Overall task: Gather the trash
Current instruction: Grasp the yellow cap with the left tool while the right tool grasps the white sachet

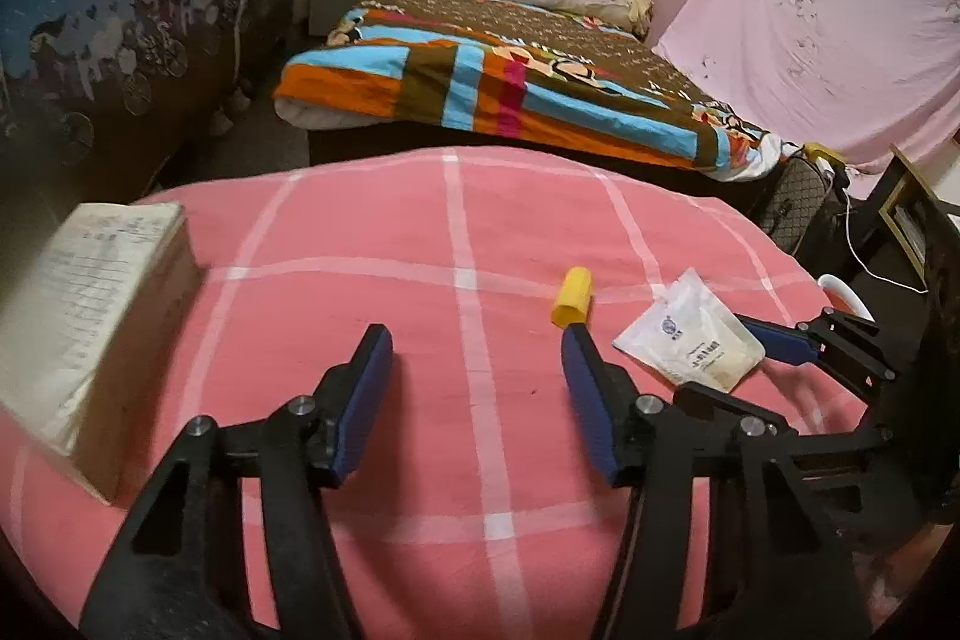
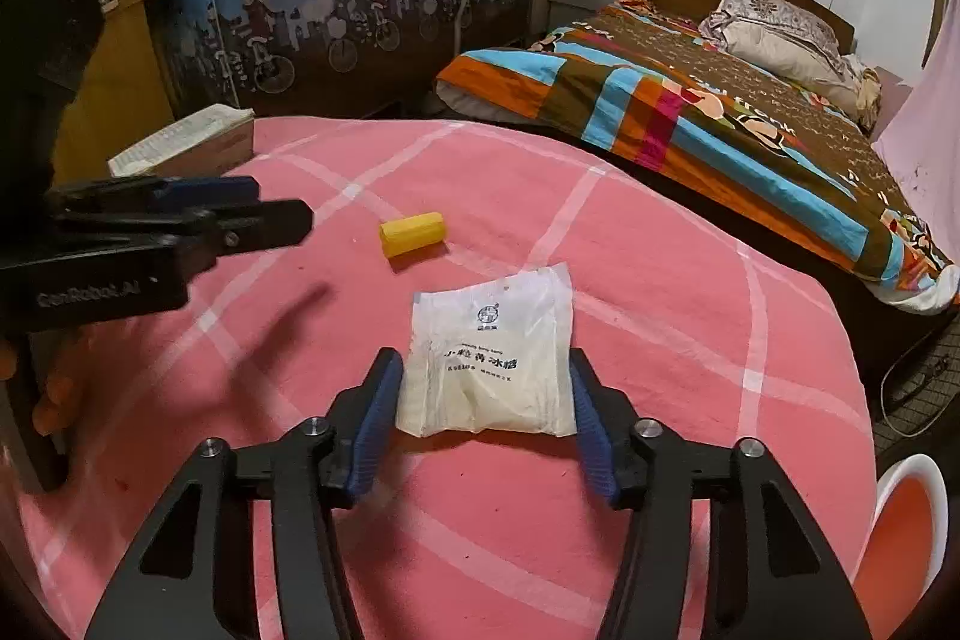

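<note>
"GenRobot.AI" on black body of left gripper [image 2: 264,214], seen left of right gripper. White packet [image 2: 489,358] between right gripper's fingers: Chinese characters, small print unreadable.

1 white packet [image 2: 489,367] | 1 yellow cap [image 2: 413,233] | 1 cardboard box [image 1: 90,334]

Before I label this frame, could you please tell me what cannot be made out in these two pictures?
- White packet: in the right wrist view, whether the right gripper pads press it or only flank it; in the left wrist view the left gripper covers its lower edge.
- Packet's small print: too small to read, both views.
- Cardboard box: label blurred, cut by the fisheye edge, left wrist view.
- Yellow cylinder: what it is.
</note>
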`<control>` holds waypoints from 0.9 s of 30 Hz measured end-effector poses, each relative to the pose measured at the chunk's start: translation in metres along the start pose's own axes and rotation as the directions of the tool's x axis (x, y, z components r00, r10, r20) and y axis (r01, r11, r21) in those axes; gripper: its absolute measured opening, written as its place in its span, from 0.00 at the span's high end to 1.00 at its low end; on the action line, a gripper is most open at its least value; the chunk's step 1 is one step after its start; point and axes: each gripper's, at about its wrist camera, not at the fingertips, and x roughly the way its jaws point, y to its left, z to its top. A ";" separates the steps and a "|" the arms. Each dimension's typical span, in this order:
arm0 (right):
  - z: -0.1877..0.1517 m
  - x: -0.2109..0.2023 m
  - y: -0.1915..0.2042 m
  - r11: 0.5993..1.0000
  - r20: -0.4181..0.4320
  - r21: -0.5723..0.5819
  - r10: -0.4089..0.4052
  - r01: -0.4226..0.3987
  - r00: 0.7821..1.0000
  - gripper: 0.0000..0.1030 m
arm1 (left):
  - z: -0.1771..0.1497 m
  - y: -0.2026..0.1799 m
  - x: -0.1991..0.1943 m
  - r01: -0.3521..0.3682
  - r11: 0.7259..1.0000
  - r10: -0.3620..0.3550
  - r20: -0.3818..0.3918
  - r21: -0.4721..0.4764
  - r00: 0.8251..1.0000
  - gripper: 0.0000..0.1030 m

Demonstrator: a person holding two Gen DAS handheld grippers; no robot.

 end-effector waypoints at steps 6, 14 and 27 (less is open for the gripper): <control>-0.001 -0.004 -0.016 0.999 0.020 0.044 -0.019 0.018 1.000 0.64 | 0.004 -0.014 0.010 0.032 0.998 -0.030 -0.034 0.045 0.999 0.69; -0.011 -0.022 -0.052 0.978 0.080 0.191 -0.101 0.084 0.992 0.65 | 0.015 -0.037 0.028 0.045 0.992 -0.036 -0.083 0.115 0.996 0.80; -0.017 -0.040 -0.064 0.966 0.181 0.253 -0.100 0.052 0.978 0.66 | 0.015 -0.062 0.038 -0.021 0.981 0.040 -0.096 0.194 0.995 1.00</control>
